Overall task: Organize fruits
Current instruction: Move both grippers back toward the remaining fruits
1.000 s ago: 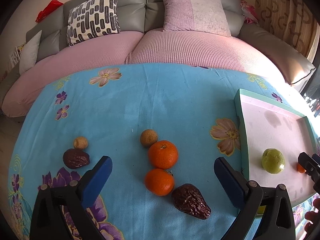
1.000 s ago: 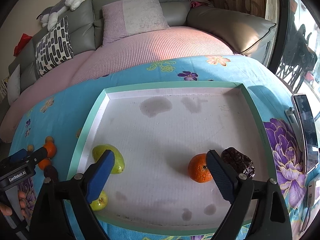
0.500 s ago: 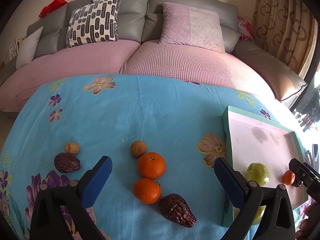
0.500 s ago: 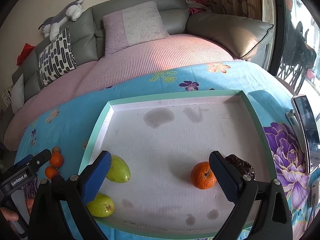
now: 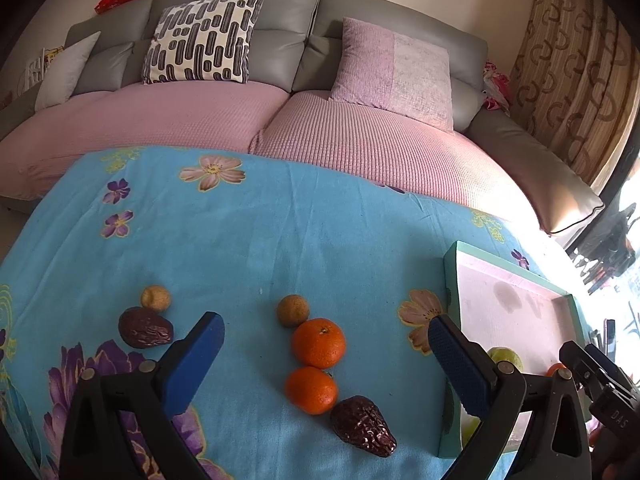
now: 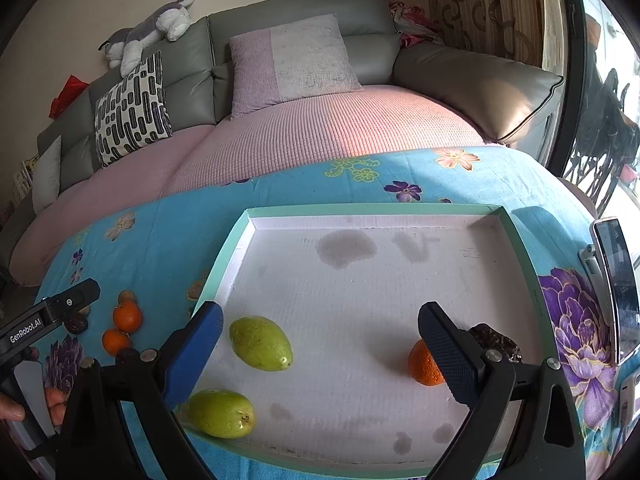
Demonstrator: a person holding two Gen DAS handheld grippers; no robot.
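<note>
On the blue flowered cloth lie two oranges (image 5: 318,343) (image 5: 311,390), a dark brown fruit (image 5: 363,426) beside them, a small tan fruit (image 5: 293,311), and further left another dark fruit (image 5: 145,327) and tan fruit (image 5: 156,298). My left gripper (image 5: 326,358) hangs open above the oranges, holding nothing. The green-rimmed white tray (image 6: 400,216) holds two green fruits (image 6: 260,343) (image 6: 221,413), an orange (image 6: 424,364) and a dark fruit (image 6: 496,346). My right gripper (image 6: 320,350) stands open over the tray, empty.
A pink-covered grey sofa (image 5: 304,128) with cushions lies behind the table. Two phones (image 6: 614,284) rest at the table's right edge. A hand (image 6: 24,404) holds the left gripper's handle. The tray (image 5: 450,276) sits right of the loose fruit.
Both grippers have drawn back and risen, so fruit and tray look smaller and lower. The second green fruit has come into full view. Both jaws stayed open; no fruit moved.
</note>
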